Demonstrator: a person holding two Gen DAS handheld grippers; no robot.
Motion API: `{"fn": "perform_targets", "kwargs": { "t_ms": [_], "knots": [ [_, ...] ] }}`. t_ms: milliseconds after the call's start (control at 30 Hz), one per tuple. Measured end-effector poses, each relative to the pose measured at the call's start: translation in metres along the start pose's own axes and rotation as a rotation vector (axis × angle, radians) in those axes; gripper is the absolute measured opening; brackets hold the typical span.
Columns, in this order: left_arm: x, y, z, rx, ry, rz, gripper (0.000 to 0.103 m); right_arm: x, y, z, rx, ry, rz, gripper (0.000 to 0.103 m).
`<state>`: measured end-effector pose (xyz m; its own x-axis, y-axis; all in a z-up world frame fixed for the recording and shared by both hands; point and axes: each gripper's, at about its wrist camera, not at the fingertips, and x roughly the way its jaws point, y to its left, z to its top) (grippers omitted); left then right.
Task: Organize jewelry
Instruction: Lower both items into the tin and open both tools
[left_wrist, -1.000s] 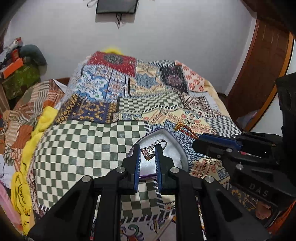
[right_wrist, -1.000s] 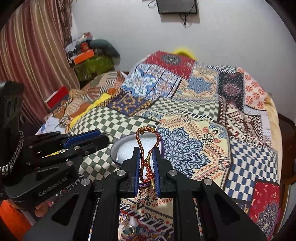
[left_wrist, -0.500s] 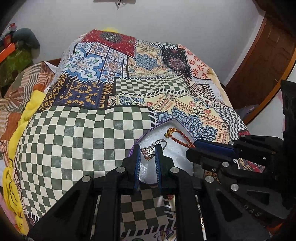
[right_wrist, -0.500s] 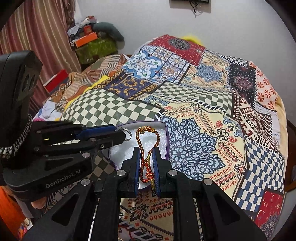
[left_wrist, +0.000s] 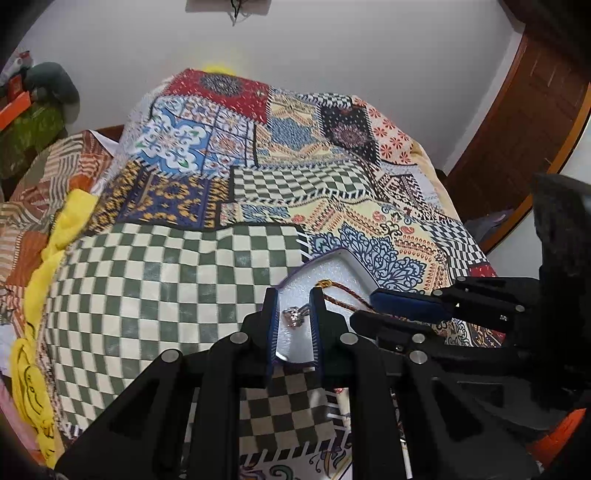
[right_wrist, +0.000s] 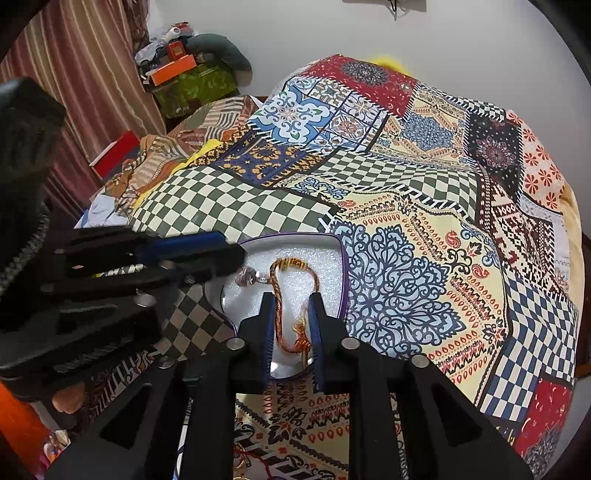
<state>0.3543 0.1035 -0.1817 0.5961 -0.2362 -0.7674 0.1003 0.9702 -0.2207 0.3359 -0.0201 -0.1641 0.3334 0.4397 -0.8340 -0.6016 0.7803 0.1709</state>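
A shallow purple-edged tray (left_wrist: 345, 264) lined with white foam lies on the patchwork bedspread. My left gripper (left_wrist: 294, 295) hangs just over its near part, shut on a small silver ring with a stone (left_wrist: 295, 315). In the right wrist view that ring (right_wrist: 246, 275) shows at the left gripper's tips (right_wrist: 236, 256), over the tray's left side. My right gripper (right_wrist: 291, 299) is over the tray (right_wrist: 341, 258) and its jaws are opening. The red-orange braided bracelet (right_wrist: 291, 295) lies loose on the foam between them, with its loop stretched ahead. From the left wrist view, the bracelet (left_wrist: 343, 297) runs toward the right gripper (left_wrist: 364, 306).
The quilt (right_wrist: 424, 229) covers the whole bed, with a green checked patch (left_wrist: 166, 280) left of the tray. More small jewelry (right_wrist: 243, 458) lies near the bottom edge. A yellow cloth (left_wrist: 55, 236) and piled boxes (right_wrist: 184, 74) sit at the left, a wooden door (left_wrist: 524, 122) at the right.
Both grippers came down closer over the tray. The right jaws have spread and the bracelet now rests on the foam instead of being pinched. The left still grips the ring.
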Motion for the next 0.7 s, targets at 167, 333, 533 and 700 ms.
{"fn": "perform_targets", "kwargs": {
  "t_ms": [167,333,533,700],
  "knots": [
    [-0.014,0.005,-0.003,-0.013,-0.016,0.035,0.014,-0.010,0.003,-0.002,-0.002,-0.016,-0.029,0.023],
    [-0.034,-0.002,-0.012,0.004,-0.023,0.078,0.015,-0.035,0.009,-0.008,-0.003,-0.050,-0.039,0.024],
    [-0.066,-0.016,-0.028,0.019,-0.065,0.083,0.036,-0.076,0.019,-0.025,-0.002,-0.134,-0.065,0.044],
    [-0.085,-0.033,-0.045,0.051,-0.069,0.088,0.037,-0.105,0.024,-0.041,-0.008,-0.195,-0.108,0.046]
  ]
}}
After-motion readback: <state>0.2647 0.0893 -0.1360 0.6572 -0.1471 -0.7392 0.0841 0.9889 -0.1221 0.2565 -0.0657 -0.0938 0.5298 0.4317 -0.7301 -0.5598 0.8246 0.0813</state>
